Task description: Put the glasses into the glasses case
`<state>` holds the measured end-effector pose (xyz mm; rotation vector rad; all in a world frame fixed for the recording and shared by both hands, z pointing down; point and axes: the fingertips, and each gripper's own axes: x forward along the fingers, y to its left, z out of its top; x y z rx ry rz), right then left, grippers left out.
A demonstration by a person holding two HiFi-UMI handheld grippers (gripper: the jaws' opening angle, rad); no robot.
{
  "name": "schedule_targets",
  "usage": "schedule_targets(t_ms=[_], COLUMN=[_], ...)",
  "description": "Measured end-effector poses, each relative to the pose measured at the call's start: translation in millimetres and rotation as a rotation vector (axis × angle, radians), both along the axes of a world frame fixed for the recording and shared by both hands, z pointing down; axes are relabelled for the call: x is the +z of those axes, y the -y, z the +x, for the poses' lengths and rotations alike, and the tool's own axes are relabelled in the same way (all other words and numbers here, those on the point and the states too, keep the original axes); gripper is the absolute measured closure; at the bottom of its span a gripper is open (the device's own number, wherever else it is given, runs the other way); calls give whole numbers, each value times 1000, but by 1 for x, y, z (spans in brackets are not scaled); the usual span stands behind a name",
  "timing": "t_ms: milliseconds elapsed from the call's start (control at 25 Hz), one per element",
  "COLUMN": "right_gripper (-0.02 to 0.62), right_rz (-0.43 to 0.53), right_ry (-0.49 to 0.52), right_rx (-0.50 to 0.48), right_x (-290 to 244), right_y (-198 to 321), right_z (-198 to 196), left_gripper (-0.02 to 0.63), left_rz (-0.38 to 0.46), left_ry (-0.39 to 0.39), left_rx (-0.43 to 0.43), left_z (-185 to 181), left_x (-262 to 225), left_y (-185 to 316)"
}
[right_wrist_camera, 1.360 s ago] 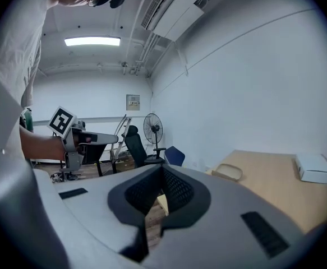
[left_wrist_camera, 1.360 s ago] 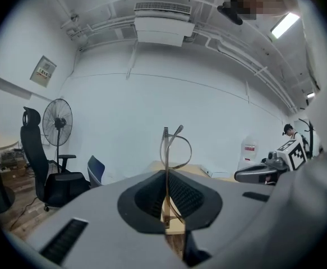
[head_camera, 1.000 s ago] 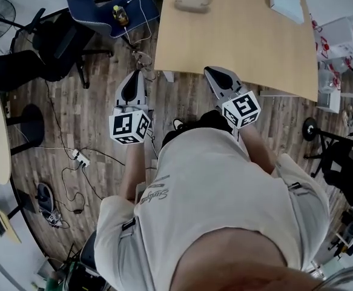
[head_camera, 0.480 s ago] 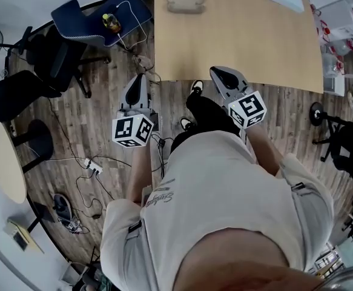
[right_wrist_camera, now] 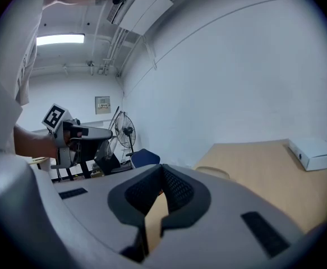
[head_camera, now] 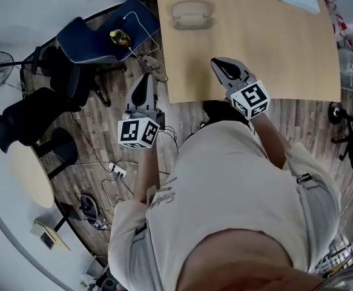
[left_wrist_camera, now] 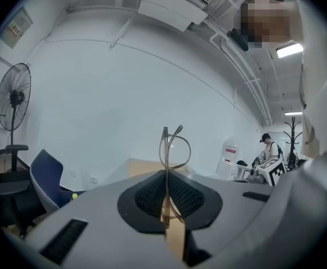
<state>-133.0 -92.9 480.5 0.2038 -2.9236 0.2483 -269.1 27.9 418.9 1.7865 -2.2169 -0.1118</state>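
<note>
We see the glasses (left_wrist_camera: 165,150) as thin wire, metal by its look, with a slight shine. The left gripper (left_wrist_camera: 166,174) has a matt grey plastic shell and black pads (left_wrist_camera: 147,197) with a fine rough grid. The table (head_camera: 255,47) is smooth, matt, pale wood. The floor (head_camera: 103,132) shows grained wooden planks. The blue chair (head_camera: 97,32) looks like cloth.
</note>
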Motion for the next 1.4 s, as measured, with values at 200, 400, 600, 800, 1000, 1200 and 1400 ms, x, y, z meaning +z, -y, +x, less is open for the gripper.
schedule_targets(t_ms=[200,400,600,800,1000,1200,1400], right_gripper=[600,600,600,600,600,600,600], right_rz=[9,-9,-13,-6,38,60,73], right_ry=[10,30,5,-26,-31,-8,-15], right_rx=[-25,12,33,93,193,339,428], right_x=[8,11,21,23,4,-24,-32], right_y=[36,73,82,93,97,97,93], right_z=[-26,-41,-38,-28,-25,-17,-10], left_gripper=[583,584,584,584,584,584,584], left_rz=[1,-28,-64,-62,-66,-103,-153], left_ry=[28,48,65,60,89,163,258], left_rx=[39,83,143,212,311,478,631], left_z=[-16,-28,-27,-27,-38,-47,-54], left_x=[-7,-7,4,8,6,3,14], left_y=[50,87,109,127,140,153,172])
